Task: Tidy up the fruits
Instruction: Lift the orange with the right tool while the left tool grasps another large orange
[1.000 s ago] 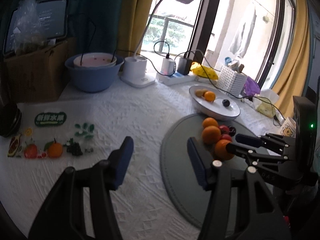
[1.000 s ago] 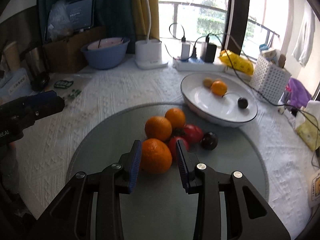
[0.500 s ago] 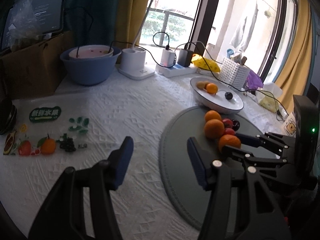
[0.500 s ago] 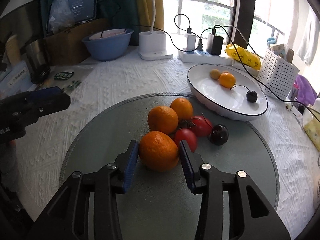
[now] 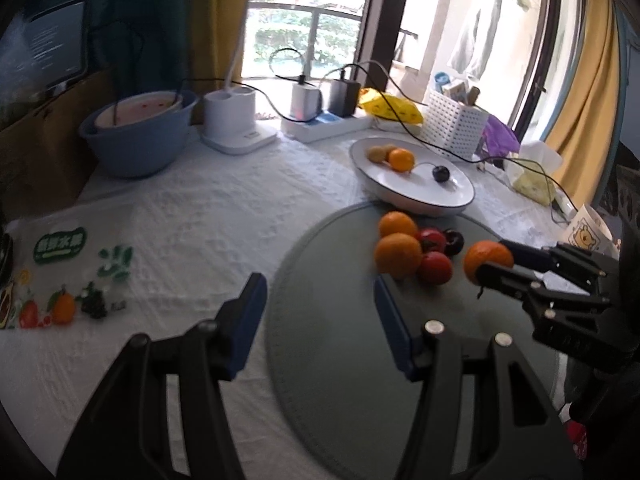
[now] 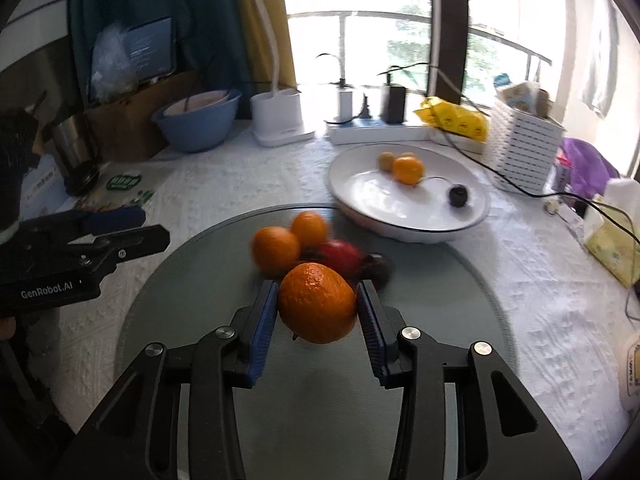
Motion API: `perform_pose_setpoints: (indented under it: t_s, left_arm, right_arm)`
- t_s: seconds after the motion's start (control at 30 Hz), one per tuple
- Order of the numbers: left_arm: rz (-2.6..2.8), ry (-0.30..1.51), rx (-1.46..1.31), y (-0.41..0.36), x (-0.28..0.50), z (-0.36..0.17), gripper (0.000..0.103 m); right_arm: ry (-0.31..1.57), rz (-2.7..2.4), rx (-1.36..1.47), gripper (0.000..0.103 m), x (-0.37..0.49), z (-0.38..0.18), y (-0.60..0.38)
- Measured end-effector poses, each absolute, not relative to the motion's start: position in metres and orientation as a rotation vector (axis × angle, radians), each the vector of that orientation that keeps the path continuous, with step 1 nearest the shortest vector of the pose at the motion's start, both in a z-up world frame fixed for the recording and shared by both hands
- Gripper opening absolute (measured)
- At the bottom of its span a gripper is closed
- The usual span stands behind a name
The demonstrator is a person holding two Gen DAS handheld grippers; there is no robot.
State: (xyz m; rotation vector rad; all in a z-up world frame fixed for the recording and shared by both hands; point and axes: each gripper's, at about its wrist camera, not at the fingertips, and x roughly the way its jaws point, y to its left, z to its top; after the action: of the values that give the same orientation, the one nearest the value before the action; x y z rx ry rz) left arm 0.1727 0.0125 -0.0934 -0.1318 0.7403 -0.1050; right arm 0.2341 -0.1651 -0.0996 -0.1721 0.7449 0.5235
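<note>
Oranges, tomatoes and a dark fruit sit clustered on the grey mat (image 5: 320, 380) in the left wrist view, and one orange (image 5: 487, 261) has left that pile: a second ago it lay against the others, now it hangs clear of the mat to the right of the cluster, pinched between the fingers of the right gripper (image 5: 496, 260). The left gripper (image 5: 316, 312) stays idle over the near left edge of the mat, its blue pads spread wide with nothing between them. Beyond the pile stands the white plate (image 5: 460, 200), already holding a small orange, a brownish fruit and a dark one.

From the right wrist view the change is plainer. The right gripper (image 6: 317, 308) was only straddling the orange (image 6: 317, 308) half a second ago; its pads now press both flanks and the fruit rides above the mat (image 6: 200, 280). I judge the pick made and the carry to the plate (image 6: 360, 216), far right, next. The orange is deep-coloured and pebbled, with a dark stem nub underneath; the fruit behind it are motion-blurred, so their count is probably five.
</note>
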Motion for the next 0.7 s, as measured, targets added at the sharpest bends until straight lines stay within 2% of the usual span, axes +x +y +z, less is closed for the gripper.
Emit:
perform_pose_setpoints:
  t_s: [0.7]
  left_arm:
    - [-0.185,0.844,-0.119,-0.042,0.237,-0.114,0.057]
  right_arm:
    - [0.793,0.406,-0.093,0.043,0.27,-0.119,-0.236]
